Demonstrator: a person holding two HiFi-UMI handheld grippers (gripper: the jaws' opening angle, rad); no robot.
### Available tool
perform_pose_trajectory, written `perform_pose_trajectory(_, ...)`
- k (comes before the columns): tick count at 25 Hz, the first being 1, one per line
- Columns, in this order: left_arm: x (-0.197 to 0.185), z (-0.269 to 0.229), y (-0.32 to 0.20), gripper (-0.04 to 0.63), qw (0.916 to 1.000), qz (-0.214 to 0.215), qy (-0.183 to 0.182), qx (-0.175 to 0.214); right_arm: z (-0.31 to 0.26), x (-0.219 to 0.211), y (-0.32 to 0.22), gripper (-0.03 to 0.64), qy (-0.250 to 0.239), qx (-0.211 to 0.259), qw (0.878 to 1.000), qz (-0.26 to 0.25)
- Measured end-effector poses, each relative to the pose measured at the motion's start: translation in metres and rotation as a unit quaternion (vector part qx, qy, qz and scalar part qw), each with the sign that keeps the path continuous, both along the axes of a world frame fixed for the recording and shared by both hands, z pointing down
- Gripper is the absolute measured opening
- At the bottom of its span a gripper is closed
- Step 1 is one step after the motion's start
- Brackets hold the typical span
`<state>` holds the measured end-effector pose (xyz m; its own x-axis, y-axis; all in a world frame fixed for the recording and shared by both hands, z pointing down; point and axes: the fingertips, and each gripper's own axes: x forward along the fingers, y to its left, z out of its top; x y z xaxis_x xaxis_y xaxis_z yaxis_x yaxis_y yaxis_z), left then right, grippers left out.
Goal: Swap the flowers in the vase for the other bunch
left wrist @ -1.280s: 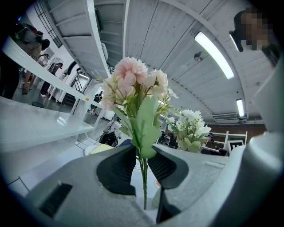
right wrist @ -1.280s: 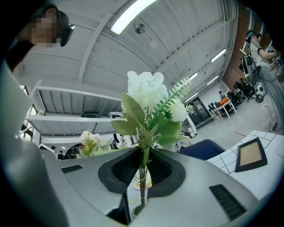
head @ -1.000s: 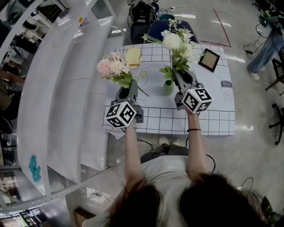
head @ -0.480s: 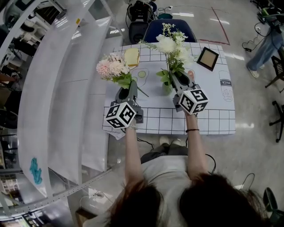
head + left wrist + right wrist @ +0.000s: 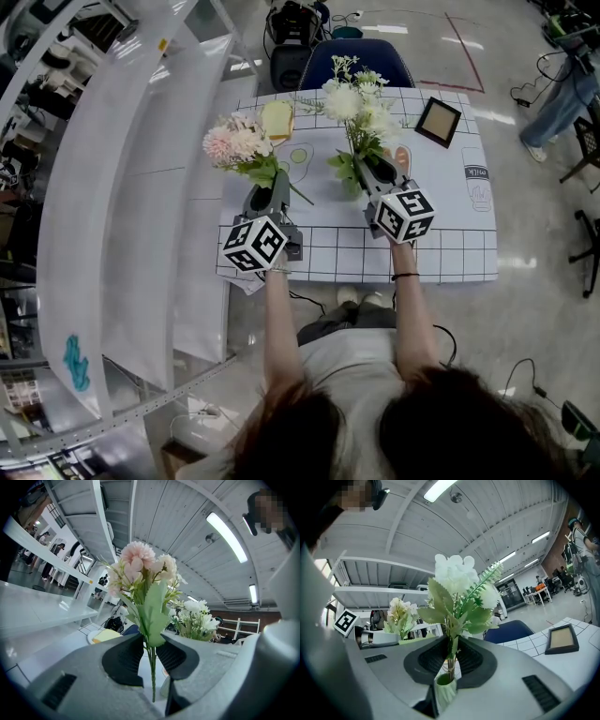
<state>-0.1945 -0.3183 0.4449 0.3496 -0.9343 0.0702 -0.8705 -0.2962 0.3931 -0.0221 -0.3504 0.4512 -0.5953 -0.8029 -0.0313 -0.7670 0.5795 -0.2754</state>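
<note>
**A:** Item one, the tools?

**B:** Left gripper [image 5: 151,656]: jaws pinched on the thin green stems of the pink bunch [image 5: 140,569]. The bunch stands upright, blooms at 12 o'clock from the pads, and the cut ends hang free below them. Right gripper [image 5: 450,660]: jaws pressed on the stems of the white bunch [image 5: 459,581], just above the vase [image 5: 445,691].

**A:** Item two, the vase?

**B:** Pale green, ribbed and small. It sits directly under the right gripper's jaws, at 6 o'clock from the white blooms. The white stems enter its mouth, but I cannot tell how deep they reach.

**A:** Item three, layout from the head view?

**B:** A white gridded table [image 5: 441,253]. The pink bunch is over its left part, at about 10 o'clock from the table's middle. The white bunch is near the middle and leans toward 12 o'clock. The two bunches are well apart. Each gripper's marker cube faces the camera, at 6 o'clock from its bunch.

**A:** Item four, sundries?

**B:** A dark picture frame [image 5: 440,122] lies flat at 2 o'clock. A yellow block [image 5: 278,119] is at 11 o'clock, just beyond the pink blooms. A blue chair [image 5: 361,56] stands behind the table's far edge at 12 o'clock.
</note>
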Motion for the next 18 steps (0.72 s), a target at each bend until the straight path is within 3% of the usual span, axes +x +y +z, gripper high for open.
perform_pose_trajectory(18,0.003,-0.001,-0.001,0.077,0.9999,0.014,-0.002,0.0,0.018,-0.008,0.008,0.044,0.044,-0.009,0.999,-0.006)
